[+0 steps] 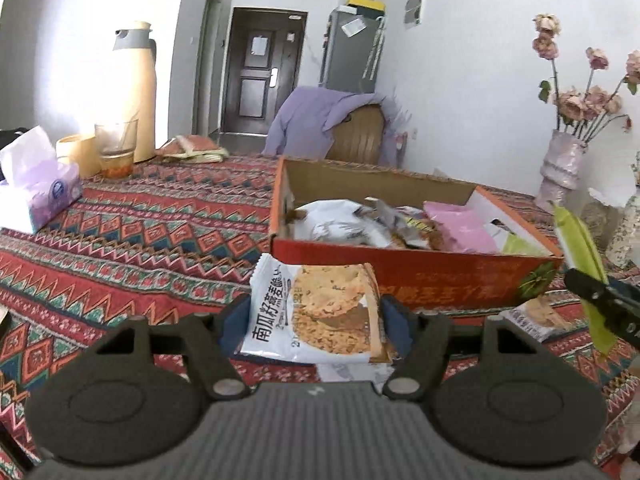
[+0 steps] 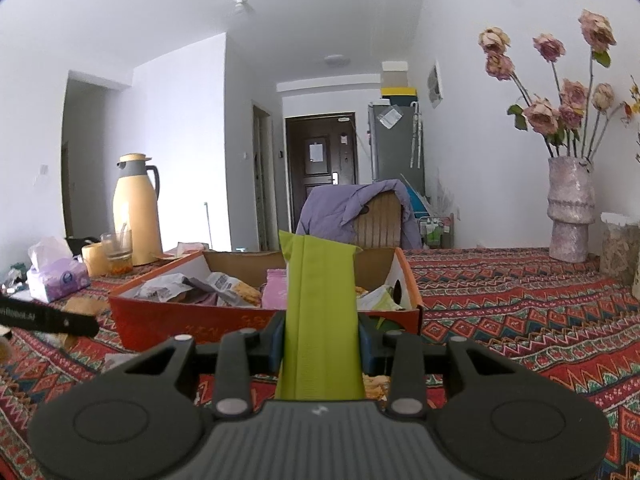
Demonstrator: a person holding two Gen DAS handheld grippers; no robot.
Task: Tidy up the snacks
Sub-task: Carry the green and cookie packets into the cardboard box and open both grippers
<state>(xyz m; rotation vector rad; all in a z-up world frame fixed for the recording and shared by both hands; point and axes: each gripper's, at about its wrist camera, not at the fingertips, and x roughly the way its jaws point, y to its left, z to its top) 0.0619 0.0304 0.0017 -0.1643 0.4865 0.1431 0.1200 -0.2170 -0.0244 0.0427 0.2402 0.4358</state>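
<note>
My left gripper (image 1: 316, 320) is shut on a white oat-cookie snack packet (image 1: 320, 312), held just in front of the orange cardboard box (image 1: 400, 270). The box holds several snack packets, among them a white one (image 1: 340, 220) and a pink one (image 1: 460, 224). My right gripper (image 2: 320, 340) is shut on a green snack packet (image 2: 320, 312), held upright in front of the same box (image 2: 168, 320). The green packet also shows in the left wrist view (image 1: 580, 256), to the right of the box. Another snack packet (image 1: 540, 316) lies on the cloth by the box's right corner.
A patterned red tablecloth (image 1: 140, 240) covers the table. At the left stand a tissue pack (image 1: 40, 188), a glass (image 1: 116, 148) and a yellow thermos (image 1: 136, 92). A vase of dried flowers (image 2: 570, 212) and a jar (image 2: 618, 248) stand at the right. A chair with a purple jacket (image 2: 360, 212) stands behind.
</note>
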